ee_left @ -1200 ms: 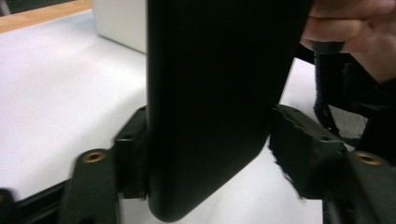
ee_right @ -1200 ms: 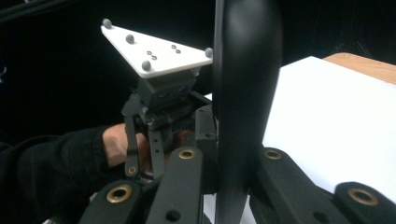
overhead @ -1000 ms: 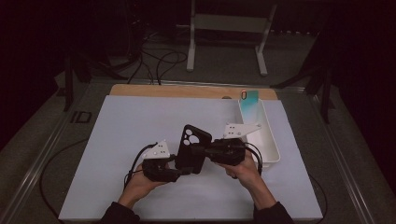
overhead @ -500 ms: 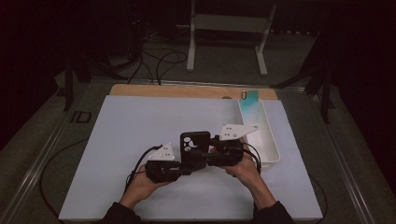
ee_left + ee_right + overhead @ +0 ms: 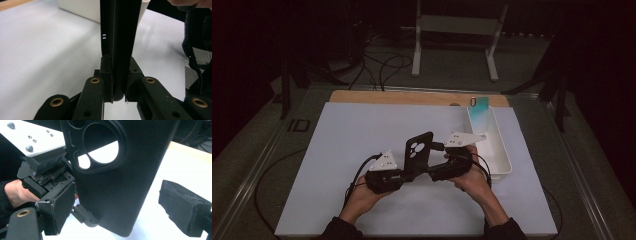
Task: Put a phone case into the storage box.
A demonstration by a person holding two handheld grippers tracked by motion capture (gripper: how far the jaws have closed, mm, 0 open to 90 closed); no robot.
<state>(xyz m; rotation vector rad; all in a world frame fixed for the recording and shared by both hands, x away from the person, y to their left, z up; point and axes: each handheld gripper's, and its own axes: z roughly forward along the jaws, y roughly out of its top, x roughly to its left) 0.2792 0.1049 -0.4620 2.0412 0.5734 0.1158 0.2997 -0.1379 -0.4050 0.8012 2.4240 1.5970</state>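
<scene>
White sheeting covers the table, smooth and matte, with a long white plastic tray at its right edge and a teal slab, perhaps another case, leaning at the tray's far end. Held above the middle is the black phone case, matte with rounded camera cut-outs, its lower edge pinched tight in the left gripper. Around it the right gripper stands wide, foam-padded jaws either side, neither pad touching.

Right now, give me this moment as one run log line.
left gripper: shut on black phone case | right gripper: open around case | case: held above white mat | white bin: right
</scene>
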